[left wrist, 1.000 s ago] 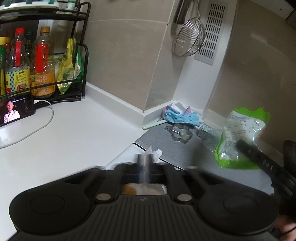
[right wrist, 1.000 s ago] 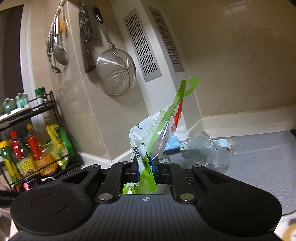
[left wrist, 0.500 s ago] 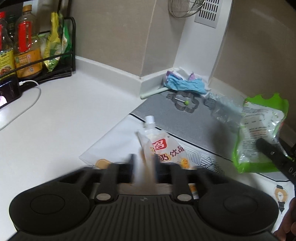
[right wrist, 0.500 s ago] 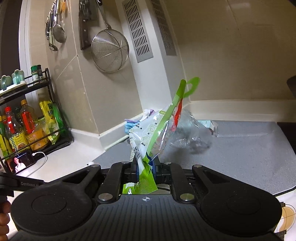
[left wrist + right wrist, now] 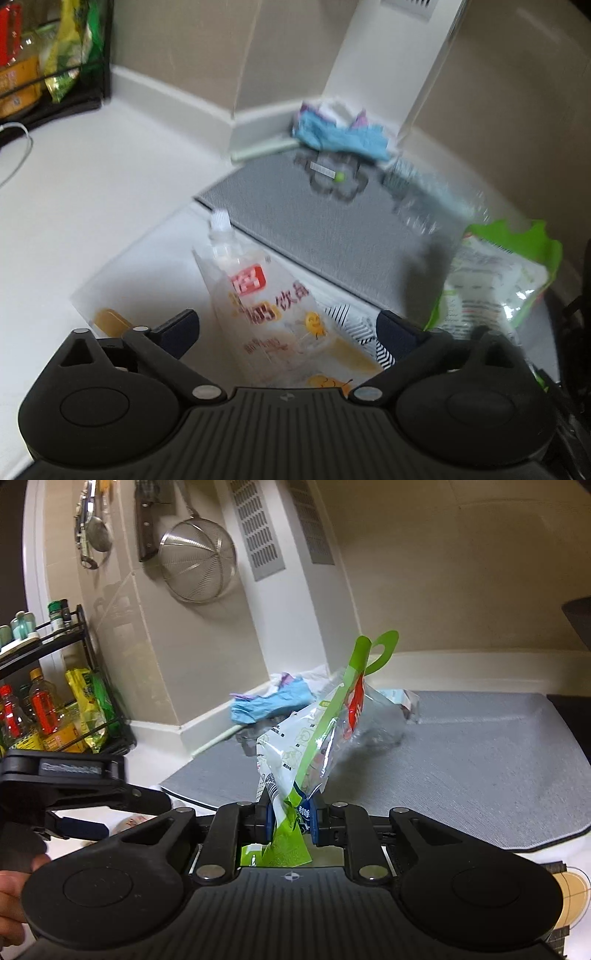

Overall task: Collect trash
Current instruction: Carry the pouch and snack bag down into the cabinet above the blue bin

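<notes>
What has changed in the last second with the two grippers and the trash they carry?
The left gripper let go of the drink pouch, which now lies on the white sheet; its jaws are opening and the view has tipped down toward the counter. The right gripper still has the green and white bag between its jaws, though they are opening slightly.

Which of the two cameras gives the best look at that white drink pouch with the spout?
The left wrist view: the drink pouch lies full length, spout and red label showing, between the left tool's opening jaws. The right wrist view shows only a sliver of it behind that tool.
</notes>
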Action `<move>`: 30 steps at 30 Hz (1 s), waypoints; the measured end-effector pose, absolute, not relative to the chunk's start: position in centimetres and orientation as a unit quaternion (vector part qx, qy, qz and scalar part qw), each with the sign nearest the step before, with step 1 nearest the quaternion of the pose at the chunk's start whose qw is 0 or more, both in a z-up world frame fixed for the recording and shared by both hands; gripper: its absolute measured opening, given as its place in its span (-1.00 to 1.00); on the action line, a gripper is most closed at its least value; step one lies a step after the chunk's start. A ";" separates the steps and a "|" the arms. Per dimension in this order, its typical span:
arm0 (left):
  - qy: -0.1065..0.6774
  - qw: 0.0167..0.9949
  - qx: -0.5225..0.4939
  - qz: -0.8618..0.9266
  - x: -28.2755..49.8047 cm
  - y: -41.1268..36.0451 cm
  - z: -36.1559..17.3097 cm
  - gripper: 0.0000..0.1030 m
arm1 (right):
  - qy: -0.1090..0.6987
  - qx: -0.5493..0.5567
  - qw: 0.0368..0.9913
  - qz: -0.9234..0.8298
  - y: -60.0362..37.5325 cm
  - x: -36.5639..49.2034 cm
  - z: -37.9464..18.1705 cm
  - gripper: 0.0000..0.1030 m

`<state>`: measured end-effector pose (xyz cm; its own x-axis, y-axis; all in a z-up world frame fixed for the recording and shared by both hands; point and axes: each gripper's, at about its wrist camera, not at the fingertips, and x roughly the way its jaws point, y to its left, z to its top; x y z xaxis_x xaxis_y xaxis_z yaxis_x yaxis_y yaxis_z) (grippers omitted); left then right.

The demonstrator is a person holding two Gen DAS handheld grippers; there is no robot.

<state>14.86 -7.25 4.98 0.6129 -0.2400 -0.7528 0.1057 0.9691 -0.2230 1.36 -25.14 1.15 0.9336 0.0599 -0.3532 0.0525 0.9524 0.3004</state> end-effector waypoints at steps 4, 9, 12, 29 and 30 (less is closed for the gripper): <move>0.435 0.895 -0.070 -0.068 14.5 -6.9 4.7 -0.05 | 0.185 0.156 0.970 0.003 -25.6 1.0 0.8 -0.63; 0.398 0.913 -0.066 -0.060 11.3 -5.6 7.9 -0.20 | 0.170 0.162 0.972 0.012 -25.4 -0.7 1.8 -0.63; 0.363 0.928 -0.045 -0.069 7.3 -4.6 9.9 -0.22 | 0.145 0.159 0.976 0.030 -25.0 -3.2 3.2 -0.64; 0.325 0.944 -0.020 -0.058 -11.9 1.4 7.9 -0.80 | 0.164 0.079 0.974 0.133 -18.6 -17.1 2.5 -0.64; 0.329 0.943 -0.014 -0.052 -12.8 1.8 7.5 -0.80 | 0.174 0.076 0.972 0.140 -18.2 -17.7 2.0 -0.64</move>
<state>-12.81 1.79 7.46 0.7785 -0.1071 -0.6184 0.0885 0.9942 -0.0608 -17.74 -18.19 2.01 0.9006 0.2980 -0.3164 -0.2451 0.9494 0.1963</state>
